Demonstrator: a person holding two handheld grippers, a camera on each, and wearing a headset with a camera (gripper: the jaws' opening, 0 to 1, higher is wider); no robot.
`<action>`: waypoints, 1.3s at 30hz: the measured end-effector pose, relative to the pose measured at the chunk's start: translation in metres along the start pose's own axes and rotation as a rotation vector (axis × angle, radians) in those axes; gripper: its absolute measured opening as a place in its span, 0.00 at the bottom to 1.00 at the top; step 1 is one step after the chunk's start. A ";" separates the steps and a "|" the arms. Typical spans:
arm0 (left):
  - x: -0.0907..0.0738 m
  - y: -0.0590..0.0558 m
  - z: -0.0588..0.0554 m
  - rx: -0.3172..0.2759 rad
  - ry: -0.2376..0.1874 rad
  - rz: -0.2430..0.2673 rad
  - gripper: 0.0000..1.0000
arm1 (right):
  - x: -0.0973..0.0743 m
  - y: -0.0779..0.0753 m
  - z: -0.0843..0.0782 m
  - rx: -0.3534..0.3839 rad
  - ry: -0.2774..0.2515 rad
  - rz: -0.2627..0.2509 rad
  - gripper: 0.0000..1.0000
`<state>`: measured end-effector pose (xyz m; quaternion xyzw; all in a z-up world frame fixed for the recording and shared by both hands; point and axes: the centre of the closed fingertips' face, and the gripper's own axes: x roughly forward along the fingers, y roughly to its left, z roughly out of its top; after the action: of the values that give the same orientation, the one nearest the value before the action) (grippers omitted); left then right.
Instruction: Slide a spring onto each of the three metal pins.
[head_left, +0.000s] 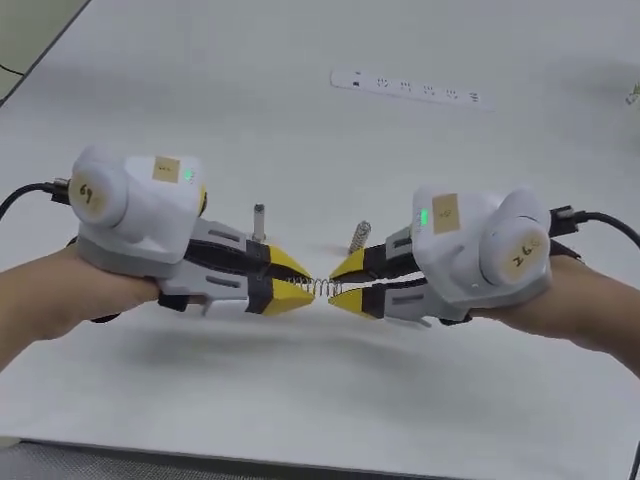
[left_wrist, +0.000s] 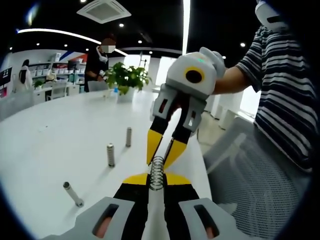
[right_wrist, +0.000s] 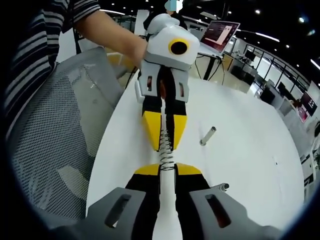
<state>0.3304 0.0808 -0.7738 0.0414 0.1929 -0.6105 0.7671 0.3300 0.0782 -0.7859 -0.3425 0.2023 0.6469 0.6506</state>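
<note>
Left claw (head_left: 300, 290) and right claw (head_left: 345, 283) tip to tip, each clenched on one spring (head_left: 322, 289) end, metal pin (head_left: 259, 222) just beyond.

Left gripper (head_left: 303, 284), right gripper (head_left: 338, 283): white-grey housings (head_left: 150, 210), black fingers (head_left: 240, 270) tipped yellow, green LEDs (head_left: 424, 217), black cables (head_left: 600, 220); striped sleeve (left_wrist: 280, 75).

Pins (head_left: 259, 222) just behind jaws; free table (head_left: 300, 400) nearside.

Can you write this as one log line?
left gripper: shut on spring | right gripper: shut on spring | spring: spans both tips
</note>
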 end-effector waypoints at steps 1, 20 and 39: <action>0.000 0.000 0.000 0.000 0.001 0.000 0.02 | -0.002 -0.001 0.002 -0.005 -0.002 0.000 0.07; -0.002 0.000 -0.002 0.005 -0.001 -0.002 0.03 | -0.011 -0.003 0.026 -0.061 -0.031 0.025 0.07; 0.001 -0.001 0.001 0.027 0.009 -0.001 0.03 | -0.014 -0.005 0.047 0.014 -0.120 0.036 0.07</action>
<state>0.3302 0.0800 -0.7734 0.0545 0.1882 -0.6132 0.7652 0.3252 0.1016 -0.7427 -0.2948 0.1738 0.6764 0.6522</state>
